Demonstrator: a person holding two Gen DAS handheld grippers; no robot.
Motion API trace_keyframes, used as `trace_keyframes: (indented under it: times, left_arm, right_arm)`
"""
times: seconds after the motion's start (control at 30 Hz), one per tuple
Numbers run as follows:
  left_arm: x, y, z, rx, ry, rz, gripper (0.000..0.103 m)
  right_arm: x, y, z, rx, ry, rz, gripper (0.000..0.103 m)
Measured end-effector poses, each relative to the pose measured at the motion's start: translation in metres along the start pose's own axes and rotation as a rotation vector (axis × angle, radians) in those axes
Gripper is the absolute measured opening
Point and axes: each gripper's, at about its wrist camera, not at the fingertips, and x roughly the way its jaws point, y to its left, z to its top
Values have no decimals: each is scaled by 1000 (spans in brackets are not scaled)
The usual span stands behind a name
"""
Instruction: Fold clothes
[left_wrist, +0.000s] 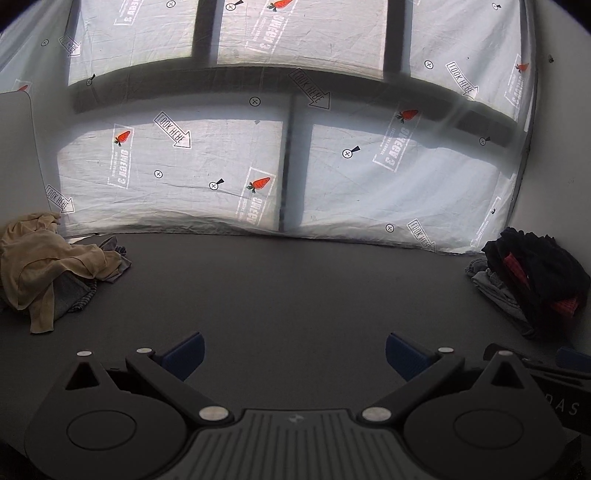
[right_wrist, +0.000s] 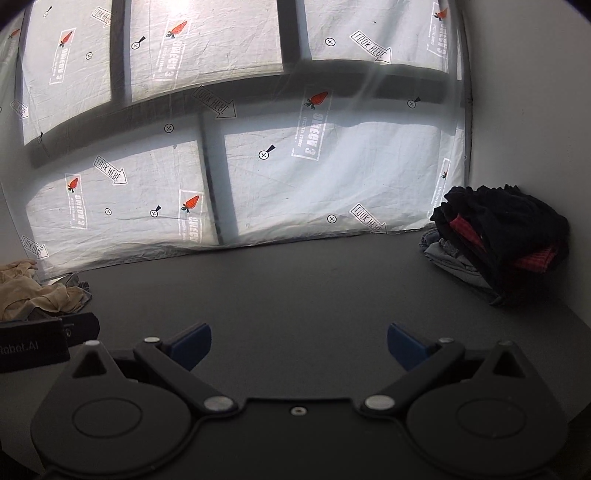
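Observation:
A crumpled beige garment (left_wrist: 44, 262) lies over grey clothes at the table's left side, also seen as the beige garment (right_wrist: 33, 295) in the right wrist view. At the right side sits a pile of dark clothes (left_wrist: 535, 273) with red patches on folded grey pieces, the same dark pile (right_wrist: 506, 236) in the right wrist view. My left gripper (left_wrist: 293, 356) hovers low over the bare dark table (left_wrist: 295, 288), open, nothing between its blue pads. My right gripper (right_wrist: 299, 350) is likewise open and holds nothing, over the table (right_wrist: 295, 288).
A white printed sheet (left_wrist: 295, 155) covers the window behind the table's far edge. White walls close both sides. The other gripper's black body (right_wrist: 37, 339) shows at the left of the right wrist view, and the right one (left_wrist: 546, 369) at the right of the left wrist view.

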Motion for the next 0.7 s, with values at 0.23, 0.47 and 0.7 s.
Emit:
trace_keyframes:
  times: [0.23, 0.47, 0.7]
  left_arm:
    - [-14, 32, -17, 16, 42, 31, 103]
    - [-19, 50, -22, -10, 41, 54, 103]
    - [-26, 54, -22, -13, 23, 54, 103]
  right_arm:
    - [-13, 30, -22, -31, 93, 25, 103]
    - [-20, 48, -22, -83, 64, 34, 103]
    - [-25, 55, -21, -108, 54, 41, 103]
